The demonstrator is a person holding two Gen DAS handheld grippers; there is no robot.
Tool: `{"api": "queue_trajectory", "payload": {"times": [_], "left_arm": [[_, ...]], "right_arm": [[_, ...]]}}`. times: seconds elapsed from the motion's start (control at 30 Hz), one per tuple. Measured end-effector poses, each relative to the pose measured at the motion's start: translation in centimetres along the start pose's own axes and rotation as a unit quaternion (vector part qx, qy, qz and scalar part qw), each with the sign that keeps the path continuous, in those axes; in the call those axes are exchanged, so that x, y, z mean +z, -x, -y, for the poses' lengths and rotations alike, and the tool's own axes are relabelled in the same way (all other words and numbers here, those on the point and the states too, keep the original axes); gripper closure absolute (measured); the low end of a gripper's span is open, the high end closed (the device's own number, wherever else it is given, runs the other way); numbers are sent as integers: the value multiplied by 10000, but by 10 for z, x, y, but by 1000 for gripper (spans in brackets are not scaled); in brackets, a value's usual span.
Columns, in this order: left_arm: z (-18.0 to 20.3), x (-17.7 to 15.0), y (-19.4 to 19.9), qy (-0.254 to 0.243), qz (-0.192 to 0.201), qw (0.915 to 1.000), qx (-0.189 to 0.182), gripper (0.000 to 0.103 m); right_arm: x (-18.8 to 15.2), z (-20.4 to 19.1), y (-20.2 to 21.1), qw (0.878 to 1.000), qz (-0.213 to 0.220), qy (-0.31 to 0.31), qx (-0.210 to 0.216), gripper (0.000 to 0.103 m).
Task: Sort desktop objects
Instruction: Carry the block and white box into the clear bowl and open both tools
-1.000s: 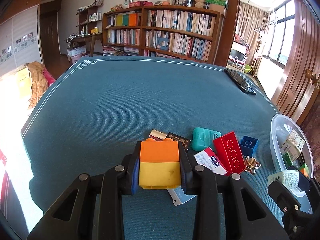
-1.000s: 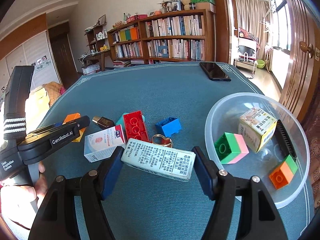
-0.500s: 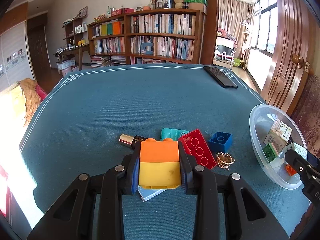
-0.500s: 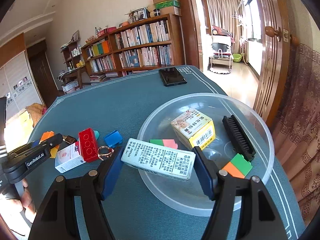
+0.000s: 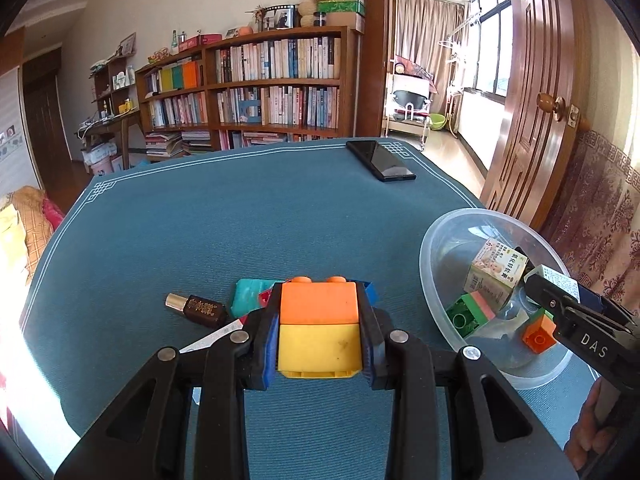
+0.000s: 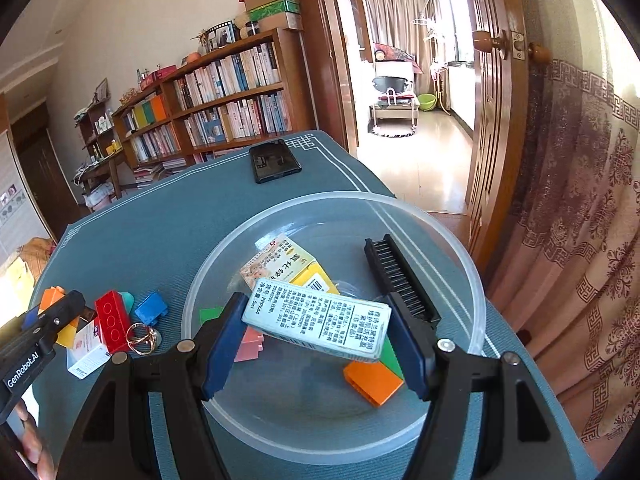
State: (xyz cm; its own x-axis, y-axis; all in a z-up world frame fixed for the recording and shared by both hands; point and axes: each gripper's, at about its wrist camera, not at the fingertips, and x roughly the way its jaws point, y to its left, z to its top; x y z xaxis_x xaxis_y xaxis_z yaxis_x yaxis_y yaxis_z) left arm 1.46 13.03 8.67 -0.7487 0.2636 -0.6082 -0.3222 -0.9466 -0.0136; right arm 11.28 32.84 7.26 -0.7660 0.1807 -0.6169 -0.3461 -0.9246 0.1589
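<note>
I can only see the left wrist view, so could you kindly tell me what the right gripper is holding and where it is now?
Observer: The right gripper is clamped on a white box with black printed text, held over the clear plastic bowl.
Operator: Thank you. My own block hides the loose pieces behind it; what lies there?
Observer: A red brick, a small blue brick and a gold ring lie on the cloth left of the bowl.
Operator: Is anything dark inside the bowl?
Observer: Yes, a black comb lies along its right side.
</note>
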Motion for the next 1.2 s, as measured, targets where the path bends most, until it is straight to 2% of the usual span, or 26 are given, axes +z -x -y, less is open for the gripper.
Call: {"api": "queue_trajectory", "payload": {"times": [0.5,0.77,0.97,1.0,1.1,1.13,1.2], "left_arm": [[76,16,-8,-526,53,9963,-673,69],[108,7,-15,-740,-36,9925,-977,69],[117,-4,-27,-757,-135,9886,-1294,69],[117,-6,-29,-775,-186,9886,-1278,66],[113,-8,-25,-707,-48,9916,-1083,37],[111,-8,-22,-658,38,9926,-1021,32],[107,-6,-18,-596,135,9935,-964,30]], "right_arm": [[14,26,5,9989,99,-365,-264,30],[21,43,10,9971,234,-583,-439,30],[21,45,6,9966,215,-605,-508,30],[20,45,6,9966,210,-602,-521,30],[20,46,4,9965,179,-629,-515,30],[20,47,4,9964,167,-647,-514,30],[20,49,3,9962,155,-690,-510,30]]}}
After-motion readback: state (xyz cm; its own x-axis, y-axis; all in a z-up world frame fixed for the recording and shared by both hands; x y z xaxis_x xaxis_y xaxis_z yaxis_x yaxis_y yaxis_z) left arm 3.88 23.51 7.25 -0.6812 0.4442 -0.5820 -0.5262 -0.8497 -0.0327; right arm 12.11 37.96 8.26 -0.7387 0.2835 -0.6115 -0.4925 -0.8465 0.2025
